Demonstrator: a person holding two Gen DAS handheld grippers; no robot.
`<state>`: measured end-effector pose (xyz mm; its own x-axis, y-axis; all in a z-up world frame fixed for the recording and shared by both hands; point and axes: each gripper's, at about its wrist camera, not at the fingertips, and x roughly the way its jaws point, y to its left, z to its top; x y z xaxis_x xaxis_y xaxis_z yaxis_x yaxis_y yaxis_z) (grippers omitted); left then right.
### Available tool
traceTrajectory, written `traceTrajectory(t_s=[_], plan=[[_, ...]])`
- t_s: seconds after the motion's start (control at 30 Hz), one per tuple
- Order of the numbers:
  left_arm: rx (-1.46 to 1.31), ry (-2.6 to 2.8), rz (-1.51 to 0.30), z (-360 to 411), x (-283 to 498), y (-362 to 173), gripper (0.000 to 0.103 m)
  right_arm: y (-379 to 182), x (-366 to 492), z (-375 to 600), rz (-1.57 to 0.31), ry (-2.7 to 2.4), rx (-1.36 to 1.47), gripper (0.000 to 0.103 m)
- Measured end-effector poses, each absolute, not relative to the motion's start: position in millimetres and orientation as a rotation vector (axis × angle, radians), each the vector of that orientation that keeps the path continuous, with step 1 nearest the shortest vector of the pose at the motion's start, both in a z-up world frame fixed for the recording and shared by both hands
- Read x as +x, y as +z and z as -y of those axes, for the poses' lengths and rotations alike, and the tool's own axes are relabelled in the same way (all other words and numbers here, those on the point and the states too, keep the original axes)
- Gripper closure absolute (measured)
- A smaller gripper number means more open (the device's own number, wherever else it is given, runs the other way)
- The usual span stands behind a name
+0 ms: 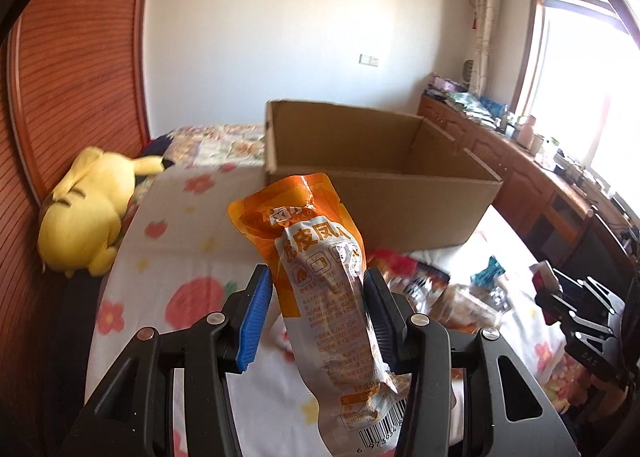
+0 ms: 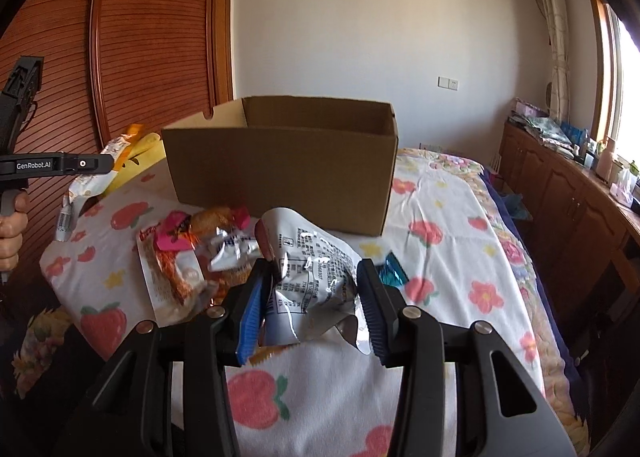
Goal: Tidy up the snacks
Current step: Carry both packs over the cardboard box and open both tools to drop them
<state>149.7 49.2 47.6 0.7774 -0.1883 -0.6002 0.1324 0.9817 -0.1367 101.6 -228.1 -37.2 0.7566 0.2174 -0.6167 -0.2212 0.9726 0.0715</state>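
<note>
My left gripper (image 1: 318,293) is shut on an orange and white snack pouch (image 1: 320,277) and holds it upright above the bed, short of the open cardboard box (image 1: 384,197). My right gripper (image 2: 310,289) is shut on a crumpled silver and white snack packet (image 2: 312,273), lifted just above the bedsheet in front of the box (image 2: 280,173). Several loose snack packets (image 2: 192,257) lie on the sheet to the left of the right gripper. The left gripper with its pouch also shows at the left edge of the right wrist view (image 2: 92,169).
A yellow plush toy (image 1: 88,209) lies at the bed's left by the wooden wardrobe (image 1: 80,57). A small blue packet (image 2: 394,269) lies right of my right gripper. Wooden cabinets (image 2: 560,197) with clutter line the window wall on the right.
</note>
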Motion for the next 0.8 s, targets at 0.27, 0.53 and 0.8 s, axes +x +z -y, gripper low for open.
traceTrajectory(t_s=[0.27, 0.53, 0.8], plan=[[-0.063, -0.218, -0.62, -40.7, 175.3, 73.6, 0.054, -13.7, 133.9, 229.2, -0.618, 0.275, 0.012, 0.057], [-0.012, -0.232, -0.629, -32.7, 215.6, 89.7, 0.054, 4.9, 179.6, 219.7, -0.575, 0.315, -0.004, 0.057], [-0.01, -0.256, -0.635, -36.8, 244.4, 88.0, 0.054, 10.3, 218.4, 208.5, -0.552, 0.349, -0.005, 0.057]])
